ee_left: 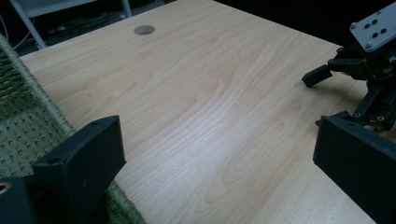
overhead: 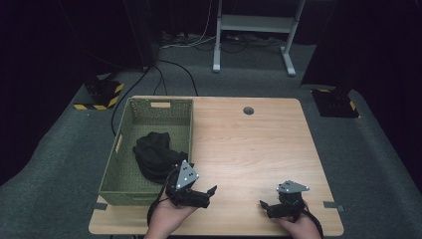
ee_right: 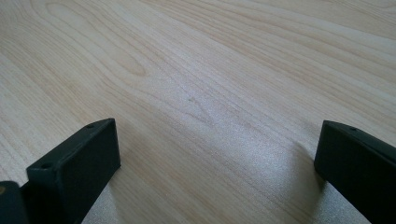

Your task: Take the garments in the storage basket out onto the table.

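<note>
We see a black garment (overhead: 155, 155) lying crumpled in a heap inside the green woven basket (overhead: 149, 109), toward its near end, its folds bunched and dark. It sits just behind and to the left of the left gripper (overhead: 211, 193), whose jaws stand wide apart over bare wood, pointing away from it. The cloth lies well apart from the right gripper's (overhead: 263, 204) spread jaws.

High view: up above the near edge, looking forward and down over the whole table (overhead: 249, 144). Gripper views: low, close to the wood, left one angled right across it. Shared: bare tabletop.
</note>
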